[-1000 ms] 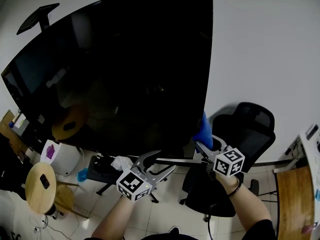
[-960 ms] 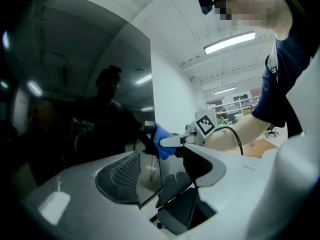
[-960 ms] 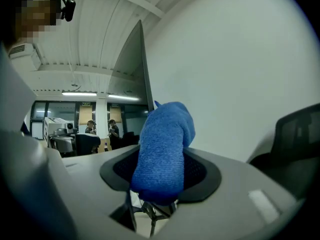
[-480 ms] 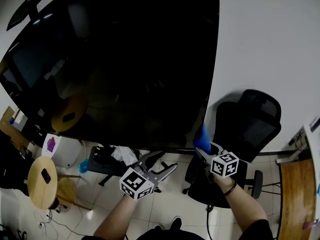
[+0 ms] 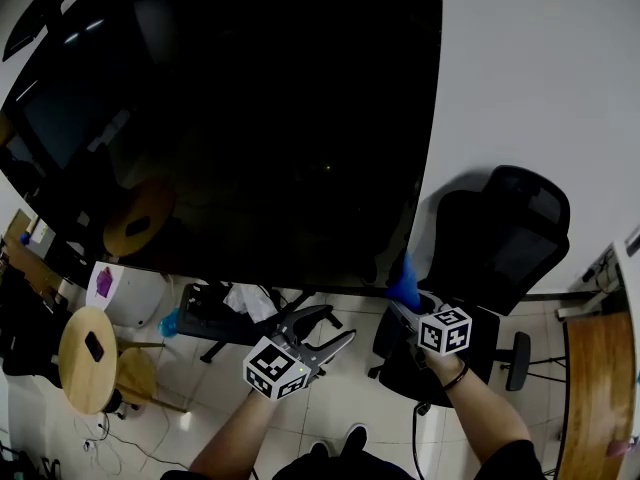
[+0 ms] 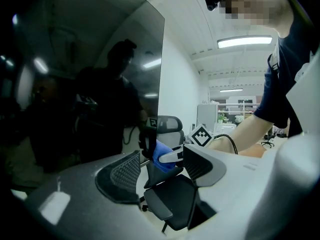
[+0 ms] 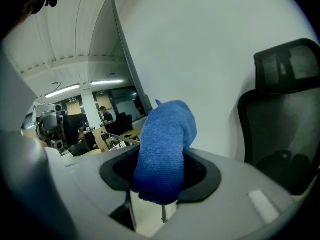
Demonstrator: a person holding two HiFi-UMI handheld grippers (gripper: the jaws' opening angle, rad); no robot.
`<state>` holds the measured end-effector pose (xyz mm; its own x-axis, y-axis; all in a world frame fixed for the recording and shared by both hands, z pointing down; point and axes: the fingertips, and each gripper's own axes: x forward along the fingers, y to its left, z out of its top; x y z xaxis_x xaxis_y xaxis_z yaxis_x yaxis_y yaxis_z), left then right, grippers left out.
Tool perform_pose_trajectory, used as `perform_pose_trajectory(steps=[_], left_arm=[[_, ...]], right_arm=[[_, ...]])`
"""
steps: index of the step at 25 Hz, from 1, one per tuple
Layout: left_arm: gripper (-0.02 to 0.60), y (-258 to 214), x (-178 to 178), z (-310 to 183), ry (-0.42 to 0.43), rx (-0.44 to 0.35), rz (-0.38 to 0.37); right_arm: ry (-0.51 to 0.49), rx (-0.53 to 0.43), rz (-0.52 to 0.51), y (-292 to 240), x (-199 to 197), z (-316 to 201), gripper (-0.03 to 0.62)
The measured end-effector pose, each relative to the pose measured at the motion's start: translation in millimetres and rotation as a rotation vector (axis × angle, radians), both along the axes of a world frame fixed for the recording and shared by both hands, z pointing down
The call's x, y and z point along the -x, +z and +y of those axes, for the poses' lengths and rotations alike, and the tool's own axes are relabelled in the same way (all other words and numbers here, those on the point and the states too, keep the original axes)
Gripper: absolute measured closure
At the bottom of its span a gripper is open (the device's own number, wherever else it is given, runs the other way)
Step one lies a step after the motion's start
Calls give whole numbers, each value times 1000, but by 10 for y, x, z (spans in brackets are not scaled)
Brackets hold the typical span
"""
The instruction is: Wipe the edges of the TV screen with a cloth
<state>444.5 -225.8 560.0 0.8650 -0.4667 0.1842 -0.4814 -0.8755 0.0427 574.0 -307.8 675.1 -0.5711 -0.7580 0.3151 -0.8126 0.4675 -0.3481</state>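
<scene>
My right tongs [image 5: 404,303] are clamped tight on the blue cloth [image 5: 405,281]. Compared to a second ago they've slid down the right edge of the TV [image 5: 250,118], so the cloth's now right at the bottom right corner. Left tongs [image 5: 338,325] have dropped a bit too, wide open with nothing in them, hanging below the screen

Blue cloth [image 5: 405,284] lower on TV [image 5: 250,118] edge, nearer bottom corner
</scene>
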Motion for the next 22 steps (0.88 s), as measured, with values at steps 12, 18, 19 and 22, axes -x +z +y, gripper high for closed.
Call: perform_pose_trajectory(steps=[12, 18, 19, 22], left_arm=[[322, 176, 49, 17, 0, 60, 2], [322, 250, 138, 0, -19, 78, -11], [322, 259, 150, -4, -21, 80, -10], [322, 276, 200, -10, -21, 82, -10]], right_arm=[[21, 136, 11, 583, -101, 217, 382], [59, 204, 14, 742, -130, 243, 382], [63, 219, 16, 767, -121, 232, 382], [67, 245, -12, 775, -31, 198, 382]])
